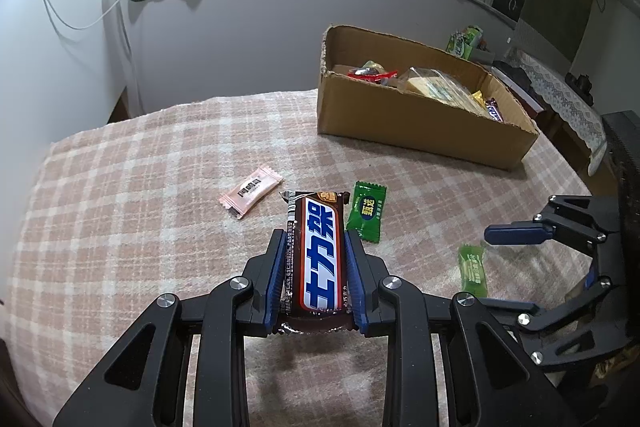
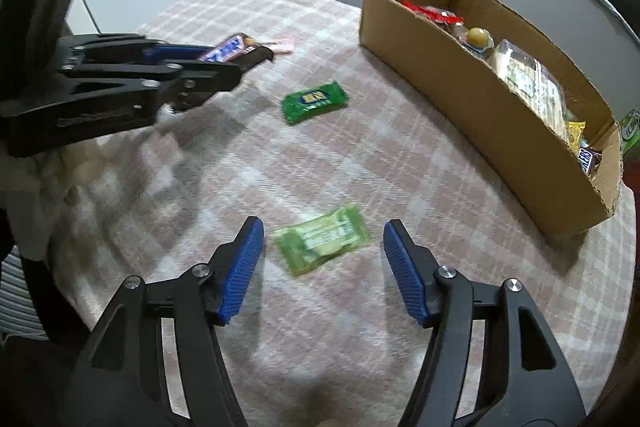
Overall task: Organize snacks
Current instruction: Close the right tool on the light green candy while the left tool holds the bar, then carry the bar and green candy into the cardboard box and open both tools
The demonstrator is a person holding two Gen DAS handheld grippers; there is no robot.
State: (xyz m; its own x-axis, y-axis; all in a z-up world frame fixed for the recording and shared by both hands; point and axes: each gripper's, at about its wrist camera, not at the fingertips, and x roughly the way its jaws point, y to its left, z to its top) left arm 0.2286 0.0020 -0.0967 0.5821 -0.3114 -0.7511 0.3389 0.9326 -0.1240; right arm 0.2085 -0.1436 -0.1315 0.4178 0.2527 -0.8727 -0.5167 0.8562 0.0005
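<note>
Left gripper (image 1: 315, 267) clamped on a chocolate bar (image 1: 316, 251) lifted above the checked cloth (image 1: 120, 207), right gripper (image 2: 323, 271) spread wide – pale green candy (image 2: 323, 241) lying untouched between its pads, cardboard box (image 2: 480, 115) of snacks beyond

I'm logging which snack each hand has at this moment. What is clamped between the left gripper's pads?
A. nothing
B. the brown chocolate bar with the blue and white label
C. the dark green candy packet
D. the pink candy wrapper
B: in the left wrist view the left gripper has its blue pads pressed on both long sides of the chocolate bar, while the pink candy and the dark green packet lie loose on the plaid cloth.
</note>
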